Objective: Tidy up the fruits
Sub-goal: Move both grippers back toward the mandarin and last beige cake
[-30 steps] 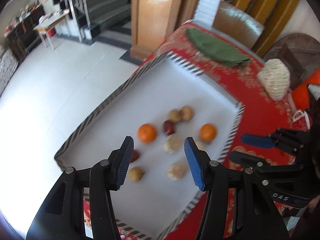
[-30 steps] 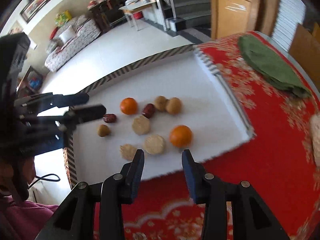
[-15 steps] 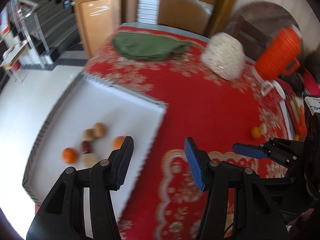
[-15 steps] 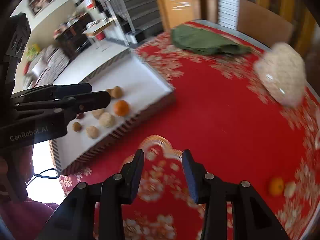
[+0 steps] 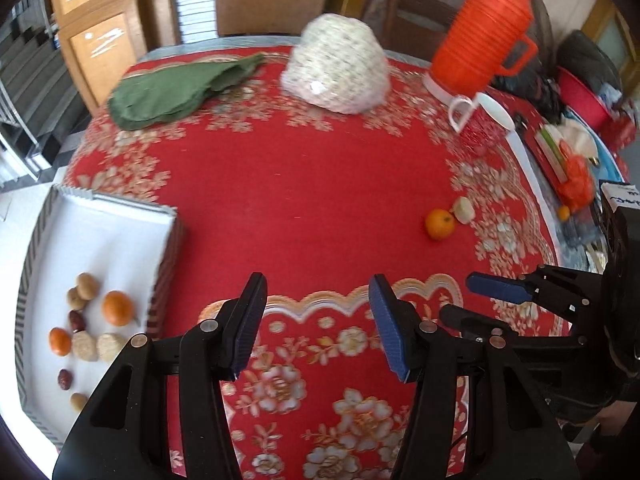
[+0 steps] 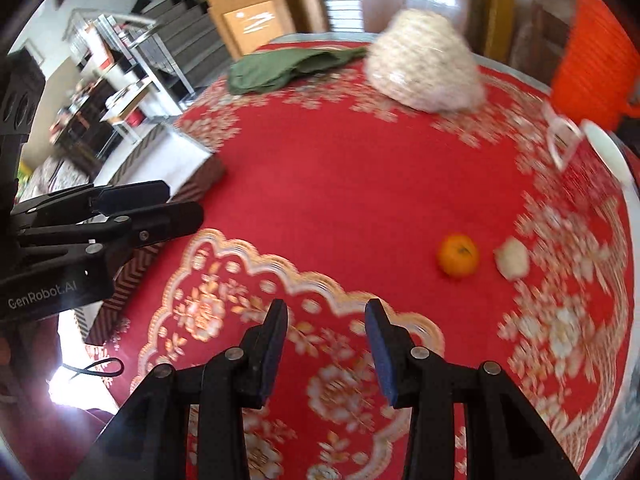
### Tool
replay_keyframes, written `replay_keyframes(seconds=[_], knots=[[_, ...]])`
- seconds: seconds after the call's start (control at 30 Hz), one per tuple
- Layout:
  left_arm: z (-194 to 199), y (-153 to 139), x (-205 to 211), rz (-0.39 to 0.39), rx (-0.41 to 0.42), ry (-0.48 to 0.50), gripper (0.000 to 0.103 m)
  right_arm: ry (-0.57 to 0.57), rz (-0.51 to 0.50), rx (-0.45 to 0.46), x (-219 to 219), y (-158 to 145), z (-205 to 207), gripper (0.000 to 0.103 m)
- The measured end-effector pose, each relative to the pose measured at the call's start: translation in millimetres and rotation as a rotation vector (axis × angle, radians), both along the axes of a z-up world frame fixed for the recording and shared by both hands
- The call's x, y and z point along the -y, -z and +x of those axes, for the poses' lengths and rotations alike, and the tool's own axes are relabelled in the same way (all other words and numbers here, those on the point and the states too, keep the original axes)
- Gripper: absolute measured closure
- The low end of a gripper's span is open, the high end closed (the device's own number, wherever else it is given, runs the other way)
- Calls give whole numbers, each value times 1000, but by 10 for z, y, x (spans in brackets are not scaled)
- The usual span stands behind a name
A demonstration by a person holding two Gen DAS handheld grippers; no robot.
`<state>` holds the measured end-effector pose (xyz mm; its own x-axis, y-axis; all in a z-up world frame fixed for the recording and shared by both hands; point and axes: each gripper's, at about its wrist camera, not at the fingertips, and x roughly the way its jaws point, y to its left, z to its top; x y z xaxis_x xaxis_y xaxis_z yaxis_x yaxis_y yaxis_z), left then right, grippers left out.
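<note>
A white tray with a striped rim sits at the table's left edge and holds several fruits, among them two oranges, red dates and pale round pieces. On the red cloth to the right lie a loose orange and a pale fruit piece beside it. My left gripper hangs open over bare cloth right of the tray, empty. My right gripper is open with its jaws opening, nothing between them, the loose orange ahead to its right.
At the back stand an orange jug, a pale woven dome, a green cloth and a white cup. Clutter with a blue plate fills the right edge. Chairs stand behind the table.
Both grippers swung from above the tray to the right, over the red cloth. The tray slid to the left of both views and the loose orange came into sight.
</note>
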<state>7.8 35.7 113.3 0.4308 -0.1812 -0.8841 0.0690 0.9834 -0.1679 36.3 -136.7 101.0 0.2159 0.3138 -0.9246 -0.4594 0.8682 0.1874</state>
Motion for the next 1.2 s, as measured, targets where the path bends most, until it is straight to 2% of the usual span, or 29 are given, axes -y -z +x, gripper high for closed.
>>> replay_keyframes(seconds=[0.13, 0.23, 0.37, 0.63, 1.2], knots=[[80, 40, 203, -11, -8, 47, 50, 63, -8, -12, 306, 54, -7, 64], [148, 76, 366, -18, -16, 81, 45, 107, -11, -19, 517, 79, -8, 64], [257, 111, 570, -41, -23, 124, 44, 155, -20, -32, 740, 127, -4, 63], [486, 308, 956, -25, -46, 204, 44, 187, -14, -48, 926, 219, 32, 63], [810, 657, 1512, 3, -71, 280, 44, 244, -12, -67, 1285, 387, 169, 63]])
